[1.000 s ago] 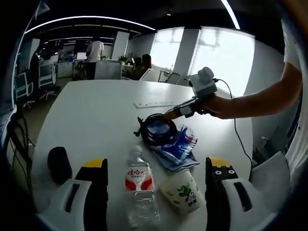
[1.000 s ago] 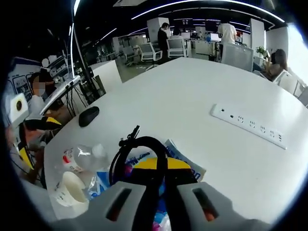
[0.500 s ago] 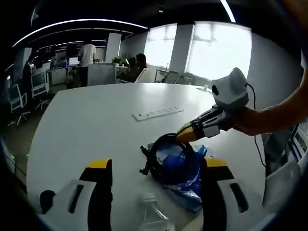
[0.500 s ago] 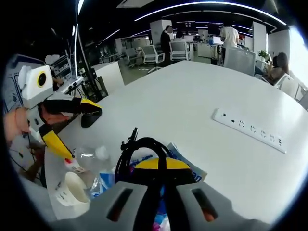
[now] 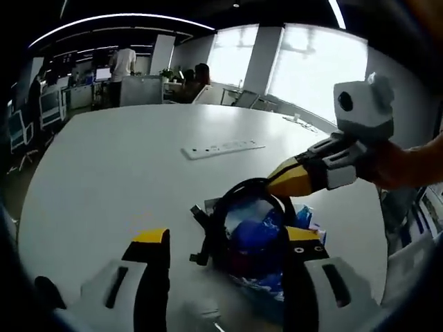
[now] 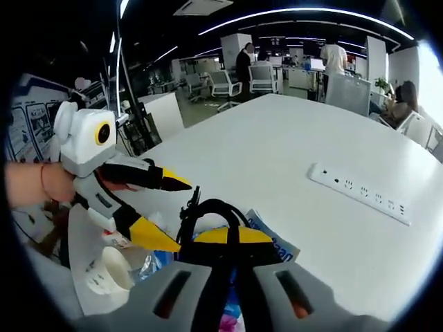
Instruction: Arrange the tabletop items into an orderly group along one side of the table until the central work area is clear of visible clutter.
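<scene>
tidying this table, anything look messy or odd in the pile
Yes. The black cable coil lies on top of the crumpled blue bag, and the right gripper is shut on the coil's loop. In the right gripper view a paper cup sits tipped beside the bag. The power strip lies apart, straight.

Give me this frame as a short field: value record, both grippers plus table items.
surface: white table
right gripper: shut on black cable coil
left gripper: open, jaws either side of the black cable coil
under coil: blue packet
far side: white power strip, lying flat
near left gripper: paper cup
bottle: only partly visible, blurred
</scene>
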`<action>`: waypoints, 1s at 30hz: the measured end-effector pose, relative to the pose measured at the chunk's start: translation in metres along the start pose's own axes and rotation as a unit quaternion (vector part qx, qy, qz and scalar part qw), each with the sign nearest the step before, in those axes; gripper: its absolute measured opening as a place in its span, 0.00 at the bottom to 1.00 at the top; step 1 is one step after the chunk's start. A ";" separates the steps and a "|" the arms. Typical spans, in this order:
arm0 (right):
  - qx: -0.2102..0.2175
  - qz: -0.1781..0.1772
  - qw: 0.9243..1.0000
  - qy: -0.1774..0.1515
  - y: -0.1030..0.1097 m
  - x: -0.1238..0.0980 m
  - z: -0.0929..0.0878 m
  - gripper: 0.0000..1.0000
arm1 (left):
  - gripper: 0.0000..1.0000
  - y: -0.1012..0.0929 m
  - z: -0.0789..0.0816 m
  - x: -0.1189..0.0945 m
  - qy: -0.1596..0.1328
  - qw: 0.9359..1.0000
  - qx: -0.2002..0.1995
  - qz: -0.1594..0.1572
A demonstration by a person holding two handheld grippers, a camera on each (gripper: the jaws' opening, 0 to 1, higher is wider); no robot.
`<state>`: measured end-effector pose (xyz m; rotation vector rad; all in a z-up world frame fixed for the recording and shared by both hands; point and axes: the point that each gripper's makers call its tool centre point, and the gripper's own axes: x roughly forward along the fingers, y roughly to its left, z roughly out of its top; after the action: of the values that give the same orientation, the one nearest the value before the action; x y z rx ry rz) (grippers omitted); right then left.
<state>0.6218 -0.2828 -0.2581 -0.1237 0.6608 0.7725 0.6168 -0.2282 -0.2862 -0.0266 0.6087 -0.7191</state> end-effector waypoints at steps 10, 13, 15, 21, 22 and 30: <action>0.007 0.003 1.000 -0.005 -0.001 -0.001 -0.001 0.00 | 0.44 -0.002 -0.009 0.018 0.015 1.000 0.011 0.001; 0.009 0.005 1.000 -0.006 0.000 -0.001 -0.002 0.00 | 0.38 -0.005 -0.008 0.021 0.015 1.000 0.017 -0.002; 0.009 0.006 1.000 -0.006 -0.001 -0.001 -0.002 0.00 | 0.30 -0.003 -0.009 0.022 0.018 0.999 0.027 0.003; 0.011 0.011 1.000 -0.008 0.000 -0.002 -0.002 0.00 | 0.19 0.001 -0.006 0.019 0.016 0.999 0.045 0.011; 0.011 0.011 1.000 -0.008 0.001 -0.002 -0.002 0.00 | 0.18 0.001 -0.007 0.019 0.019 0.999 0.047 0.013; 0.012 0.016 1.000 -0.024 0.008 -0.014 0.005 0.00 | 0.14 -0.002 0.003 0.008 0.045 0.996 0.069 0.017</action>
<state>0.6115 -0.2839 -0.2453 -0.0719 0.6279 0.7950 0.6220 -0.2360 -0.2873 0.1448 0.6436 -0.7306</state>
